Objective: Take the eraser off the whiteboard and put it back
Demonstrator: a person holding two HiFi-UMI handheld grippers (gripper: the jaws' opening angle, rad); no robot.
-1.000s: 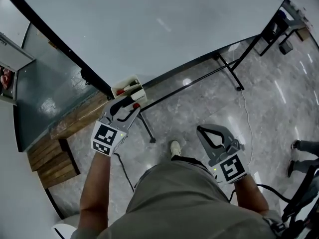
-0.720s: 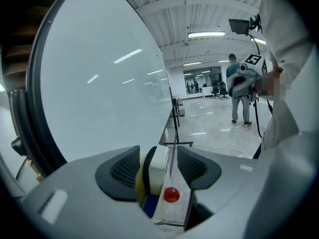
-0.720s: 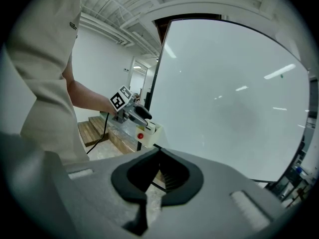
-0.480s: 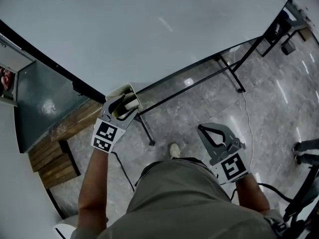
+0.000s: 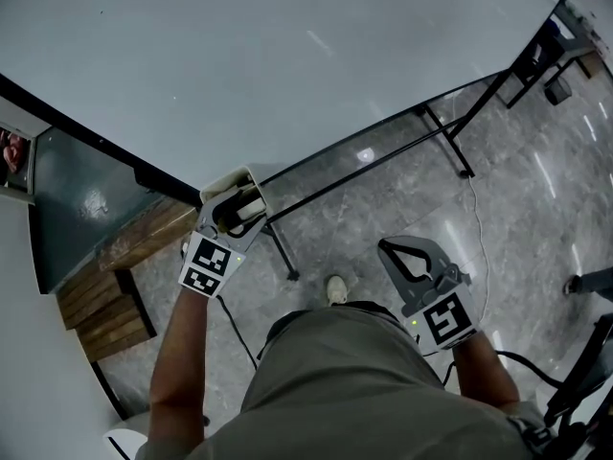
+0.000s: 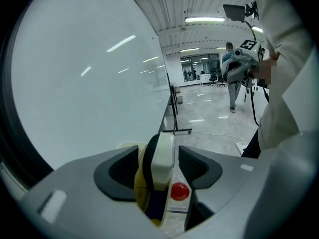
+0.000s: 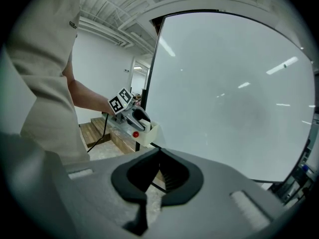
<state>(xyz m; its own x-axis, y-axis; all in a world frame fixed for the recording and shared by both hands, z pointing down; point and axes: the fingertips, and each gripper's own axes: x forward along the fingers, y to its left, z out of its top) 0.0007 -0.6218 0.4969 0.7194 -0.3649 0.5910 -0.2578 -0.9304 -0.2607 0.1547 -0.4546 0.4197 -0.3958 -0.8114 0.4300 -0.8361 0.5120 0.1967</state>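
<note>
Left gripper: your left gripper reaches down into the cream holder fixed at the lower edge of the whiteboard, at the near left of the scene.
Left jaws: released; they have just been opening, and the eraser stands between them, with a gap showing beside the right jaw.
Eraser: it stands upright on edge in the holder, its white body towards the right jaw and its dark felt face towards the left jaw and the board.
Beside the eraser: a marker with a red cap lies in the same holder, just right of the eraser and lower in the left gripper view.
Right gripper: your right gripper hangs near your right hip, over the grey floor, well apart from the holder.
Right jaws: clenched together with nothing between them.
Whiteboard: a wide, clean board on a black stand, filling the far side of the head view.
Left of the board: wooden steps sit against the wall.
</note>
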